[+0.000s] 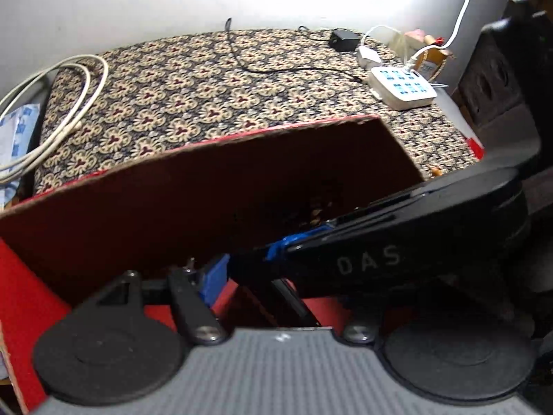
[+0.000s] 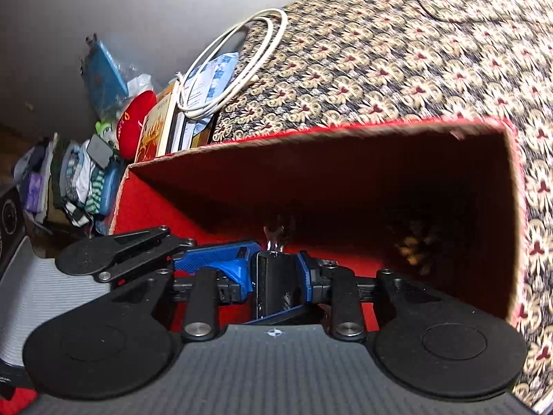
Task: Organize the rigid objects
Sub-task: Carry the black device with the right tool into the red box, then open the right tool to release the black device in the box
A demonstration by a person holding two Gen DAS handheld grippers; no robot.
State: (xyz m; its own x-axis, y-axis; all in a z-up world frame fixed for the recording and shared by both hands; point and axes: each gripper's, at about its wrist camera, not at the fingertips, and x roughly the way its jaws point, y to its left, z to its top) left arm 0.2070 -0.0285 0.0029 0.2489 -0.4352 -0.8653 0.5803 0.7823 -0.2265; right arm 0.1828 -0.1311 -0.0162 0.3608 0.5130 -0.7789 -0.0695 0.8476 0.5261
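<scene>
Right tongs (image 2: 276, 276) clenched on a flat black object (image 2: 274, 285), its long axis running straight out along the fingers, w/ a small metal-looking bit (image 2: 274, 237) poking past the tip toward the red box (image 2: 311, 131). Left tongs (image 1: 238, 269) hang released, nothing seen between the blue pads, alongside at the box's near edge. Box sits open on a patterned cloth surface (image 1: 193, 86); its dark interior lies directly ahead of and below both tools. Judged: right hand is the one carrying, so the drop into the box looks like its job.
</scene>
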